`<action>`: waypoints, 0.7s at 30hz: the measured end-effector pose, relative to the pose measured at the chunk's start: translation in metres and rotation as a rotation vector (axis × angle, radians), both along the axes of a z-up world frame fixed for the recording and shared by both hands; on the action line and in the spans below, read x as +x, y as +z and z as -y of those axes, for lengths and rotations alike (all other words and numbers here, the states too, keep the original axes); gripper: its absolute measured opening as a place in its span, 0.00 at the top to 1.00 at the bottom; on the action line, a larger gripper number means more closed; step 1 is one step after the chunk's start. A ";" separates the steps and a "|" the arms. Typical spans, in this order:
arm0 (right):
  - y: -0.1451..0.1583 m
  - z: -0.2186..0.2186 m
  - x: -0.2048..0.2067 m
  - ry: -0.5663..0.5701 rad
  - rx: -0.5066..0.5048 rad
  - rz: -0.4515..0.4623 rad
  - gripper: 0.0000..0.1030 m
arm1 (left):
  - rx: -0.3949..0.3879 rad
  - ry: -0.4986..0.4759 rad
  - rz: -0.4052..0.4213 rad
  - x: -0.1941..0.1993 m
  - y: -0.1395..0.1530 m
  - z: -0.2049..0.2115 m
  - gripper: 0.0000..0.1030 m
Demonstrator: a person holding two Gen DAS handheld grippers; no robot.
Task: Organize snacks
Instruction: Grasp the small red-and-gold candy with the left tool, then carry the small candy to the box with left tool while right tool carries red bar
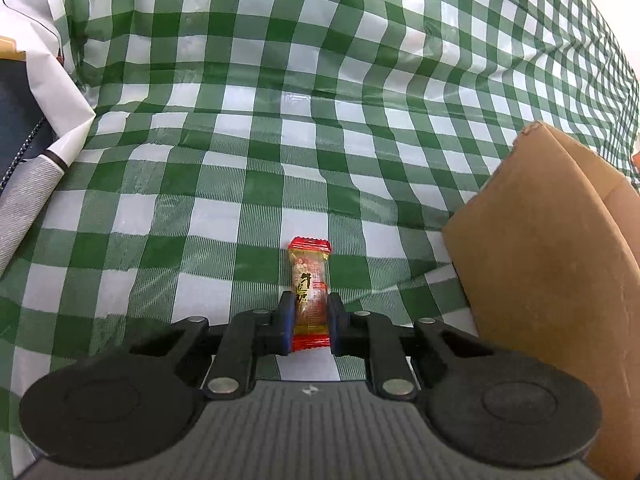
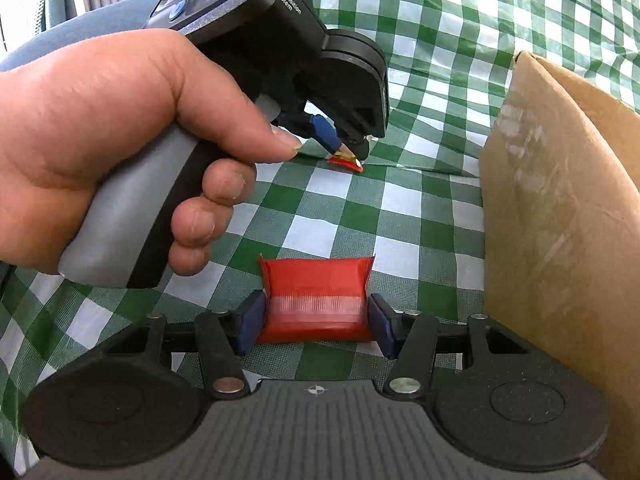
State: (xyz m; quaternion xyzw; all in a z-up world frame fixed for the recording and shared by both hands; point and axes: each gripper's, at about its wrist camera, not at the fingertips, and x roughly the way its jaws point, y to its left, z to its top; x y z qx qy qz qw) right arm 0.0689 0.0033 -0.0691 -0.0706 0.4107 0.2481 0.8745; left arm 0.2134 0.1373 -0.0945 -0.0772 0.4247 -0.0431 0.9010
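Observation:
A small candy [image 1: 310,276] in a yellow wrapper with red ends lies on the green-and-white checked cloth [image 1: 240,152]. My left gripper [image 1: 310,308] is shut on it, both blue pads pressing its sides. In the right wrist view a hand [image 2: 100,140] holds that left gripper [image 2: 350,148], whose tips pinch the candy [image 2: 347,161] down at the cloth. A flat red packet [image 2: 316,284] lies on the cloth [image 2: 420,208] closer in. My right gripper [image 2: 316,312] is shut on it, one pad on each short side.
A brown cardboard box [image 1: 560,280] stands at the right, close to both grippers; its wall [image 2: 560,220] fills the right of the right wrist view. A white plastic sheet [image 1: 48,92] and grey fabric [image 1: 24,200] lie at the cloth's left edge.

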 end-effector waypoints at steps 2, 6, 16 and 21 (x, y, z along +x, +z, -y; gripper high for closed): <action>0.001 -0.001 -0.003 0.008 -0.007 0.016 0.44 | -0.005 0.002 -0.001 -0.004 0.003 -0.001 0.83; 0.004 -0.001 -0.009 0.018 -0.017 0.041 0.44 | -0.029 0.018 -0.005 -0.016 0.012 -0.006 0.83; 0.021 0.000 -0.033 0.076 -0.043 0.155 0.45 | -0.086 0.041 0.039 -0.069 0.045 -0.011 0.83; 0.050 0.005 -0.050 0.108 -0.034 0.243 0.45 | -0.191 0.109 0.117 -0.110 0.073 -0.028 0.83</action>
